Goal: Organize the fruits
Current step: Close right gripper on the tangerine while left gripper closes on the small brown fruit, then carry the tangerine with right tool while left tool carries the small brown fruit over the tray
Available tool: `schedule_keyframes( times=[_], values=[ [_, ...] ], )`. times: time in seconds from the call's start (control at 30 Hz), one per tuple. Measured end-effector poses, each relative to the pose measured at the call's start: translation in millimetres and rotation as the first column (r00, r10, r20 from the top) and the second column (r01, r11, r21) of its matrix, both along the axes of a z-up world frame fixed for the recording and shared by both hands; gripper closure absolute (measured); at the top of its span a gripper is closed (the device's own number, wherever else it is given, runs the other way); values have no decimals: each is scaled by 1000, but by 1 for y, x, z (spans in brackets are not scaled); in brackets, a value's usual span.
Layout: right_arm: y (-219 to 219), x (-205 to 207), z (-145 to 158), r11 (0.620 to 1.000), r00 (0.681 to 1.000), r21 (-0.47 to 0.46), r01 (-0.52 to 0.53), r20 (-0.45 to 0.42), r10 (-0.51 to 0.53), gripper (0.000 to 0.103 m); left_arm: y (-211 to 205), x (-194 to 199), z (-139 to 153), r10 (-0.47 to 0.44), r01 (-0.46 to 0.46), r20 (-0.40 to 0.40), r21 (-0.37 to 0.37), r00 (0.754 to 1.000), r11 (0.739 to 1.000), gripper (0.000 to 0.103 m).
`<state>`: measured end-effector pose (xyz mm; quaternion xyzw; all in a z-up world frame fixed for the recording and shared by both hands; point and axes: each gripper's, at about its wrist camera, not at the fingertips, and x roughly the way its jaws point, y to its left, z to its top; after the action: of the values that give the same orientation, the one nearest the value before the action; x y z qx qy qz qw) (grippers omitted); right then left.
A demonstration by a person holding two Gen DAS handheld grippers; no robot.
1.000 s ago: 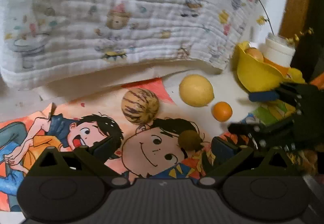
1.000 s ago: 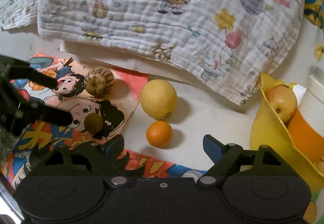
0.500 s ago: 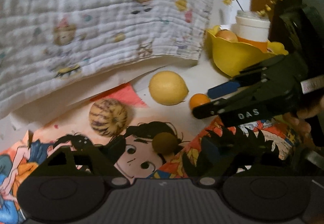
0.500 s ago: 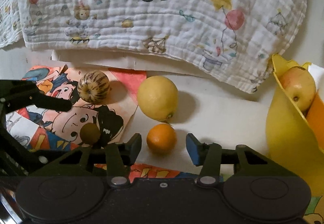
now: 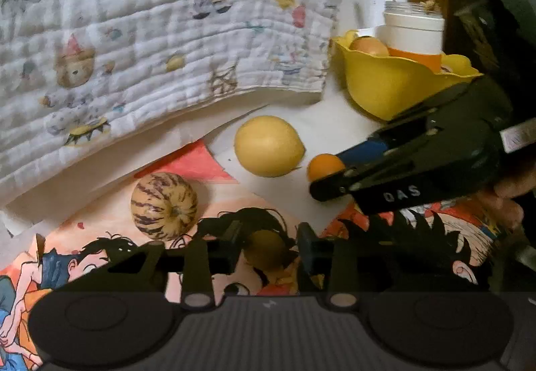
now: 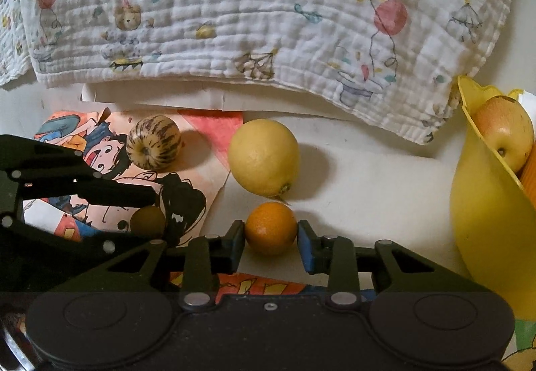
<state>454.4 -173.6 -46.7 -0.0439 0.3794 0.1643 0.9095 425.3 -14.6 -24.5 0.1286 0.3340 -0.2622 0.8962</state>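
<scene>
Two pickups at once! Nearest the right camera, the right gripper [image 6: 270, 242] has its pads touching both flanks of the small orange [image 6: 270, 233] and pinches it where it sits on the white tabletop [image 6: 368, 190]. On the left, the left gripper [image 5: 268, 250] brackets the small brown fruit [image 5: 268, 249] on the cartoon poster [image 5: 100, 223], jaws narrowed to its sides, though I can't tell whether the grip has bitten yet. So this reads as the grasp step, and the next move likely calls for a straight lift and a carry right to the yellow bowl [image 6: 482, 223], where an apple [image 6: 504, 131] already sits. Further back wait the lemon [image 6: 264, 157] and the striped fruit [image 6: 153, 142], untouched, with the printed blanket [image 6: 268, 19] behind.
</scene>
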Motion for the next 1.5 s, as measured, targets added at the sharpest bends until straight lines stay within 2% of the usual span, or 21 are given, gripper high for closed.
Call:
schedule_keyframes(
  times=[0.03, 0.33, 0.73, 1.0, 1.23, 1.5],
  values=[
    [0, -1, 0, 1000, 1000, 4, 2, -1, -2, 67, 1, 1, 0, 10, -10, -4, 2, 1000, 1000, 73],
    [-5, -15, 6, 999, 1000, 36, 3, -1, -3, 67, 9, 2, 5, 51, -52, -55, -27, 997, 998, 75],
    [-8, -51, 21, 998, 999, 53, -34, 29, 33, 67, 18, -24, 21, 69, -72, -57, -51, 996, 996, 75],
    [-9, -83, 29, 996, 997, 63, -66, 42, 63, 67, 17, -50, 37, 52, -56, -50, -80, 997, 995, 75],
    [-15, -129, 39, 992, 992, 57, -114, 58, 111, 67, 9, -81, 47, 10, -13, -45, -84, 999, 996, 75],
    [-25, -183, 41, 987, 986, 24, -160, 58, 159, 67, -5, -111, 49, -52, 41, -107, -104, 993, 994, 75]
  ],
)
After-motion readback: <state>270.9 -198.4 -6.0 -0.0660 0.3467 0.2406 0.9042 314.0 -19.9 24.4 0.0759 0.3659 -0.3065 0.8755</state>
